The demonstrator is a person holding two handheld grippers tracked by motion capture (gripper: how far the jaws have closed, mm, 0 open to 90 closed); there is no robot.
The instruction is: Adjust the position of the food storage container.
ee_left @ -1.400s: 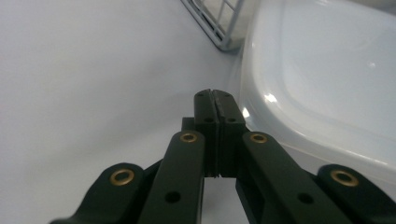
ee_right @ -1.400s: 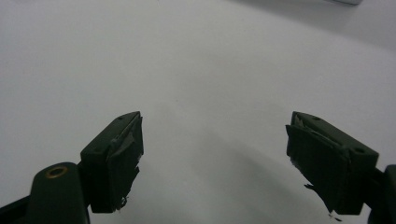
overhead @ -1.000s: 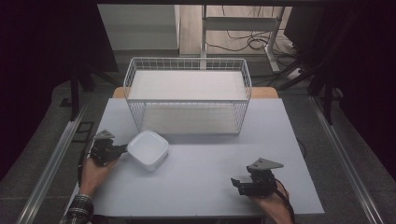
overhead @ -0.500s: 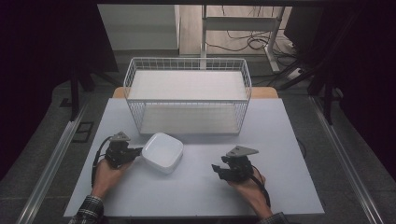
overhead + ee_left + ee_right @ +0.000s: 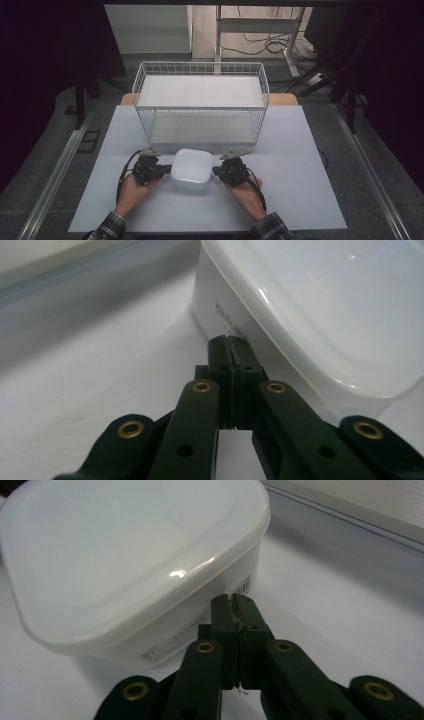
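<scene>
Left tool (image 5: 161, 170): closed, tips against white tub (image 5: 191, 169) | right tool (image 5: 218, 171): just closed, empty, tips at tub

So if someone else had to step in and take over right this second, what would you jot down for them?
Left hand-held gripper: jaws shut, nothing between them, tips against the left wall of the white lidded container.
Right hand-held gripper: jaws have just closed, empty, tips against the container's right wall.
Container: on the white table, squeezed between the two grippers, just in front of the wire basket.
Done: container braced from both sides.
Left: probably lift it between the shut jaws and set it in the basket; it could slip, so go gently.
</scene>
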